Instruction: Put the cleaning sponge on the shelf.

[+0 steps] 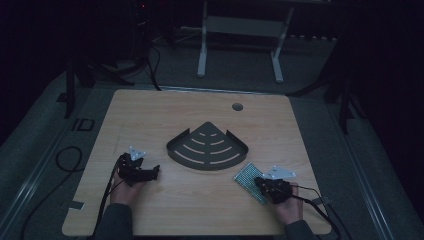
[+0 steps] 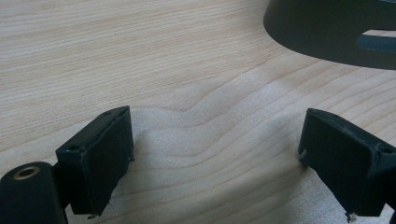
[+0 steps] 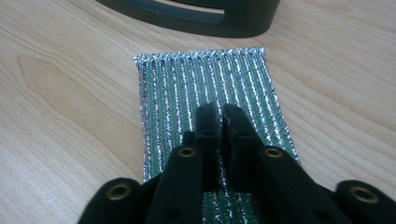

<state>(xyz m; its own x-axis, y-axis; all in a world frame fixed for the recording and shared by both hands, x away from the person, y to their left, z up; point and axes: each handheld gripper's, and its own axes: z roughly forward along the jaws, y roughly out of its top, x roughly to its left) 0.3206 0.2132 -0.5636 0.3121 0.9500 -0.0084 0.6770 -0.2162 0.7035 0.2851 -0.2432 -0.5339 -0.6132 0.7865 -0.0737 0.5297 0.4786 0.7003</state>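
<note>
- Your right gripper [image 3: 223,112] is almost clenched above the scouring pad [image 3: 177,88]; pinch its middle fully before lifting toward the corner tray [image 1: 207,145].
- Keep your left gripper [image 2: 215,158] released, away.

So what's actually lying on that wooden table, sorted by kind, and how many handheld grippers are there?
Dark slotted corner tray: 1
Green and silver scrubbing pad: 1
Handheld grippers: 2, the left gripper with jaws wide apart, the right gripper with jaws nearly together over the pad
Total: 4
</note>
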